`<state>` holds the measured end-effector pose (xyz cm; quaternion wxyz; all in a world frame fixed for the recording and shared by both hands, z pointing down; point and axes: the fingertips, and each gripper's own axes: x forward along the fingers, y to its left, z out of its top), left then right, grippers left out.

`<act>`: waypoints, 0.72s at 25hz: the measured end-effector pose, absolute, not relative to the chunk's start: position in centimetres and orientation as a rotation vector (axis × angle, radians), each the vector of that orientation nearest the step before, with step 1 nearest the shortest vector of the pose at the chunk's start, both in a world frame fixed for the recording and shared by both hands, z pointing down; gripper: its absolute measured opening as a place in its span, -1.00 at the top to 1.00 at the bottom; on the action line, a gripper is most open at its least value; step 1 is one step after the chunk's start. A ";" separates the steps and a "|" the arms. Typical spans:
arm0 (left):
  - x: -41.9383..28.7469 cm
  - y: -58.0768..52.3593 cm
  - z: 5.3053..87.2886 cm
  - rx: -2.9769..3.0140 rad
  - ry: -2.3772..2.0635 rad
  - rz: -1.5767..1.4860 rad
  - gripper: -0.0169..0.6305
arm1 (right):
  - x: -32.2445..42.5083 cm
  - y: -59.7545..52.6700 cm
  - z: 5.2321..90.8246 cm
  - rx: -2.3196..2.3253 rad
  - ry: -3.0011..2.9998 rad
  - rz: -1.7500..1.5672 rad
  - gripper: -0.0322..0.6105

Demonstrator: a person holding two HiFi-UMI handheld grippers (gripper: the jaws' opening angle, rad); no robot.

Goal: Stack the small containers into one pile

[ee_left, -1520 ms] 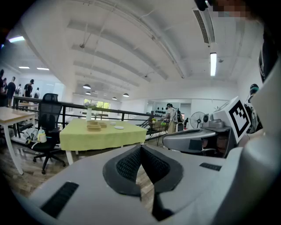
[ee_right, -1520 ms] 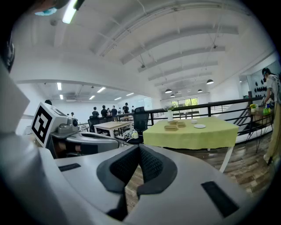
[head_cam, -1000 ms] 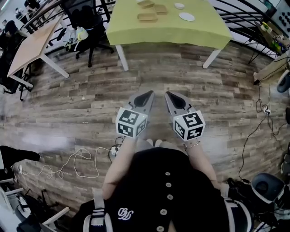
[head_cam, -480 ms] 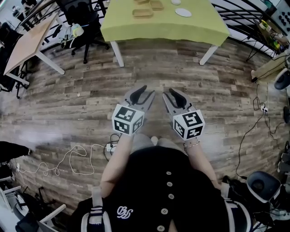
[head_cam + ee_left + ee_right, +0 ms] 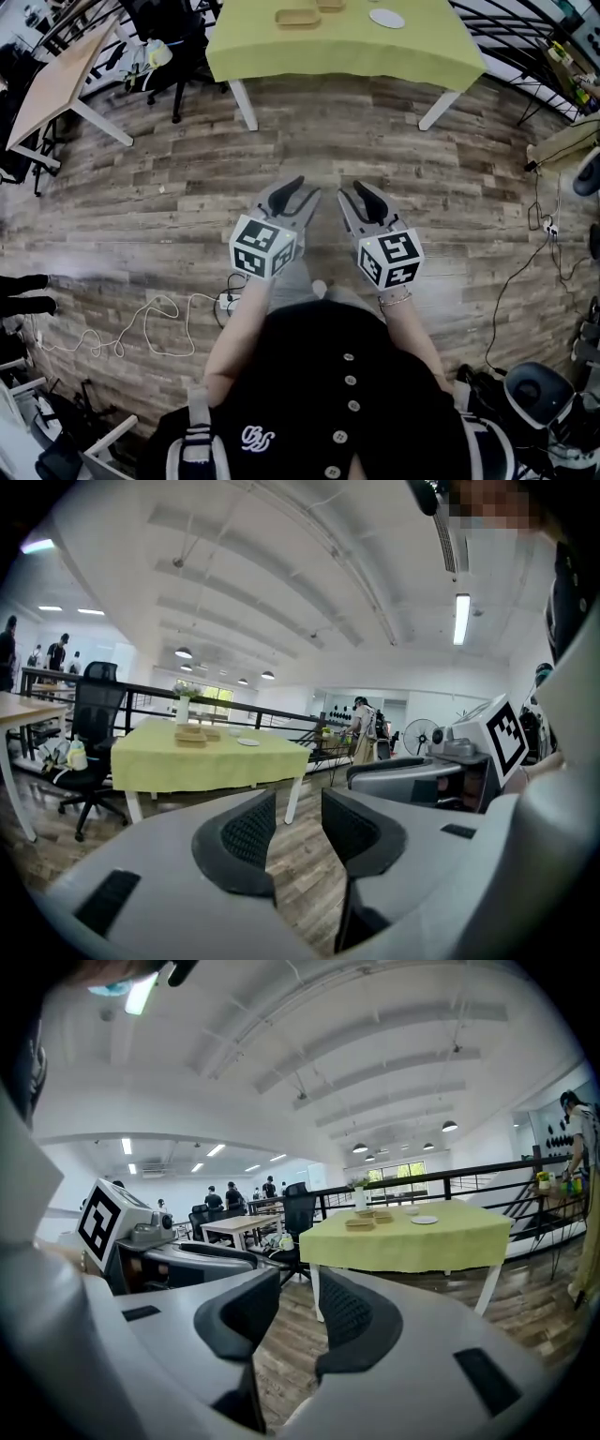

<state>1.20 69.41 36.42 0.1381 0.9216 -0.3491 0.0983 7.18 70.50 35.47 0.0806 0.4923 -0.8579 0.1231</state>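
Tan small containers [image 5: 297, 17] lie on a yellow-green table [image 5: 337, 52] at the top of the head view, far ahead of both grippers. They also show in the left gripper view as containers [image 5: 190, 735] and in the right gripper view as containers [image 5: 360, 1223]. My left gripper [image 5: 300, 187] and right gripper [image 5: 356, 188] hang side by side over the wooden floor, pointing at the table. Their jaws have just been opening and nothing is between them. The left gripper [image 5: 298, 808] and the right gripper [image 5: 298, 1302] both show a bare gap.
A white plate [image 5: 386, 18] lies on the table near the containers. A black office chair [image 5: 169, 37] and a wooden desk [image 5: 56, 84] stand at the left. A white cable [image 5: 141, 328] lies on the floor behind the left gripper. A black railing [image 5: 450, 1180] runs behind the table.
Both grippers went from shut to open, with nothing between the jaws. The table has slid toward the top edge of the head view.
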 end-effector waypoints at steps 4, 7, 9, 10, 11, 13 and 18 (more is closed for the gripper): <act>1.1 64.8 37.0 2.669 -0.971 0.297 0.48 | 7.0 66.4 36.0 1.500 -2.547 0.375 0.51; 1.1 60.4 36.7 2.686 -0.952 0.290 0.49 | 7.0 62.0 36.0 1.528 -2.531 0.362 0.51; 1.0 57.3 36.2 2.699 -0.943 0.279 0.49 | 7.1 58.9 35.9 1.546 -2.522 0.358 0.51; 0.7 55.7 35.9 2.704 -0.942 0.274 0.48 | 7.0 57.4 35.7 1.552 -2.518 0.357 0.50; 0.4 54.2 35.6 2.707 -0.941 0.272 0.49 | 6.8 55.8 35.6 1.558 -2.516 0.358 0.51; -0.3 51.3 35.3 2.710 -0.939 0.273 0.49 | 6.3 52.9 35.4 1.565 -2.515 0.362 0.51; -2.0 44.3 34.7 2.715 -0.952 0.244 0.49 | 4.8 46.3 35.0 1.562 -2.514 0.350 0.51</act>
